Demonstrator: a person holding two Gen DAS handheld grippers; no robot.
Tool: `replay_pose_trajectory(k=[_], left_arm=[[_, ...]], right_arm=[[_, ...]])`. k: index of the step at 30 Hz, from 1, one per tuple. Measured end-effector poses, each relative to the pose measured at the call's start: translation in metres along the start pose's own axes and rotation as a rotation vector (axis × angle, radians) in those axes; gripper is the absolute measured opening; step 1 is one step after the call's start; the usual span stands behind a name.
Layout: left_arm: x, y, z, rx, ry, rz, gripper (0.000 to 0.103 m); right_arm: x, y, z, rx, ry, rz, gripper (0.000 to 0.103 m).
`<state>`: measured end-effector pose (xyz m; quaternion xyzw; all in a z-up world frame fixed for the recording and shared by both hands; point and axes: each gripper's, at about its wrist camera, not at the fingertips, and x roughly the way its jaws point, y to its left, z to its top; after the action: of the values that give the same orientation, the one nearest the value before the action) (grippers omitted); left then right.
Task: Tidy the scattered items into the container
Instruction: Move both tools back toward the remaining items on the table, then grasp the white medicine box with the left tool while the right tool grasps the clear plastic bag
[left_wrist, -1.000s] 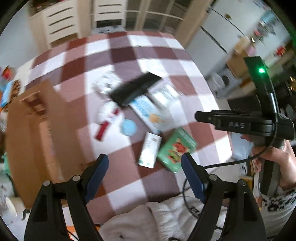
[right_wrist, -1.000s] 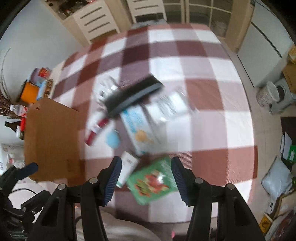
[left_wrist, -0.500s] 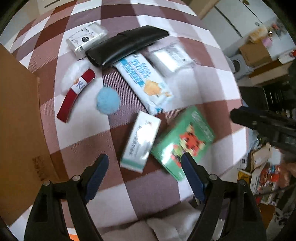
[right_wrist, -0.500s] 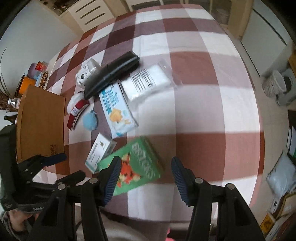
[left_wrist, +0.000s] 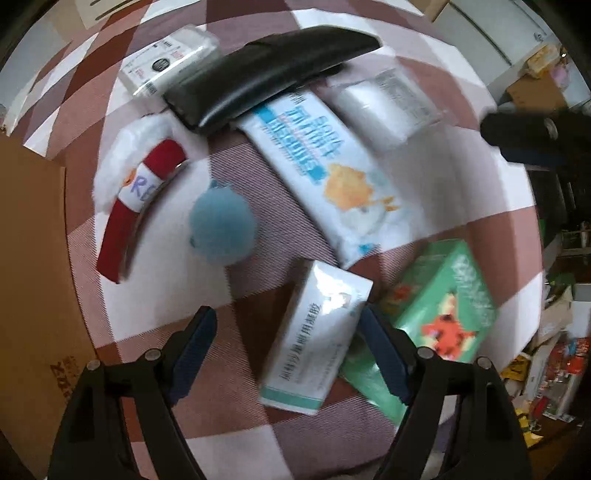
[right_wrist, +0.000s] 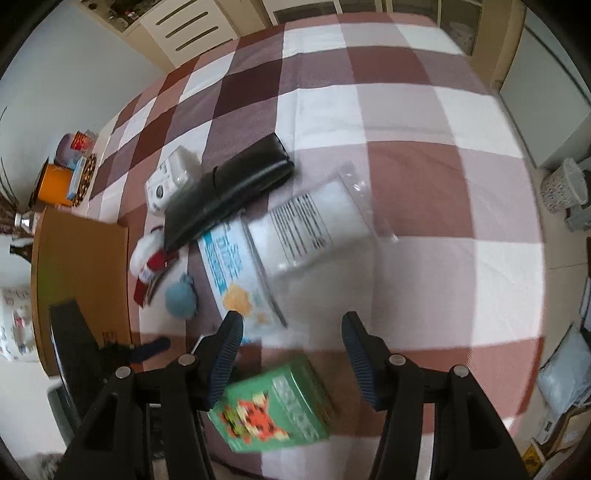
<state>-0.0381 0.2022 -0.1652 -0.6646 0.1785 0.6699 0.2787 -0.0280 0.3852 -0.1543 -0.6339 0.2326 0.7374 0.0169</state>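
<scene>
Behind the right tongs (right_wrist: 291, 350), green box (right_wrist: 273, 410) blurred.

**Room and surroundings**

Checked cloth (right_wrist: 424, 122) in maroon, brown and white covers the table. Cream louvred cabinets (right_wrist: 192, 26) stand against the far wall; the wall (right_wrist: 55, 74) to their left is pale grey. Floor (right_wrist: 565, 254) at right is light tile, bearing a speckled bin (right_wrist: 563, 184) and bags (right_wrist: 565, 376). Diffuse daylight; both views motion-blurred.
</scene>
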Motion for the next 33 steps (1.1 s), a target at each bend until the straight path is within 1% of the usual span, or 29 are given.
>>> replay_pose_trajectory(k=[2,5,7,9,10,11,12,13,14,15,16,18,20,23,24,25,28,30,33], left_arm=[[0.001,0.006,0.0,-0.019,-0.006,-0.024,0.083],[0.0,0.01,-0.001,-0.021,-0.027,-0.02,0.083],[-0.001,0.014,-0.002,-0.03,-0.03,-0.033,0.082],[-0.002,0.02,-0.003,-0.048,-0.037,-0.039,0.077],[-0.003,0.024,-0.003,-0.059,-0.04,-0.038,0.073],[-0.002,0.028,-0.004,-0.068,-0.036,-0.022,0.052],[0.0,0.033,-0.004,-0.08,-0.025,-0.013,0.044],[0.005,0.04,-0.005,-0.102,-0.007,-0.021,0.044],[0.008,0.047,-0.007,-0.129,0.006,-0.034,0.041],[0.006,0.05,-0.008,-0.134,-0.01,-0.034,0.041],[0.006,0.052,-0.008,-0.131,-0.002,-0.027,0.041],[0.006,0.055,-0.008,-0.133,-0.004,-0.031,0.041],[0.005,0.056,-0.008,-0.133,-0.005,-0.033,0.041],[0.006,0.058,-0.009,-0.121,-0.004,-0.033,0.041],[0.006,0.059,-0.009,-0.122,-0.002,-0.037,0.041],[0.006,0.06,-0.009,-0.122,0.0,-0.041,0.041],[0.005,0.063,-0.01,-0.127,0.005,-0.054,0.04],[0.003,0.064,-0.011,-0.125,0.003,-0.059,0.039],[0.0,0.065,-0.011,-0.111,-0.001,-0.06,0.039]], right_arm=[[0.015,-0.002,0.011,0.037,0.018,0.019,0.057],[0.04,-0.007,0.026,0.121,0.042,0.02,0.057],[0.055,-0.01,0.035,0.18,0.059,0.022,0.057],[0.065,-0.01,0.041,0.212,0.069,0.004,0.057],[0.069,-0.01,0.043,0.219,0.069,-0.002,0.057],[0.073,-0.008,0.046,0.226,0.067,-0.011,0.057],[0.075,-0.007,0.049,0.234,0.062,-0.018,0.059],[0.076,-0.006,0.051,0.24,0.05,-0.023,0.061],[0.077,-0.003,0.056,0.242,0.035,-0.033,0.061],[0.079,-0.001,0.059,0.24,0.028,-0.045,0.062],[0.08,0.001,0.062,0.24,0.025,-0.052,0.065],[0.084,0.004,0.067,0.253,0.015,-0.067,0.068],[0.084,0.008,0.069,0.249,-0.009,-0.08,0.068],[0.085,0.015,0.072,0.205,-0.063,-0.097,0.068],[0.086,0.016,0.071,0.197,-0.068,-0.097,0.067],[0.086,0.016,0.07,0.19,-0.071,-0.097,0.058],[0.082,0.011,0.066,0.192,-0.089,-0.047,0.042],[0.077,0.008,0.064,0.184,-0.102,-0.029,0.036],[0.068,0.004,0.06,0.161,-0.122,-0.036,0.035]])
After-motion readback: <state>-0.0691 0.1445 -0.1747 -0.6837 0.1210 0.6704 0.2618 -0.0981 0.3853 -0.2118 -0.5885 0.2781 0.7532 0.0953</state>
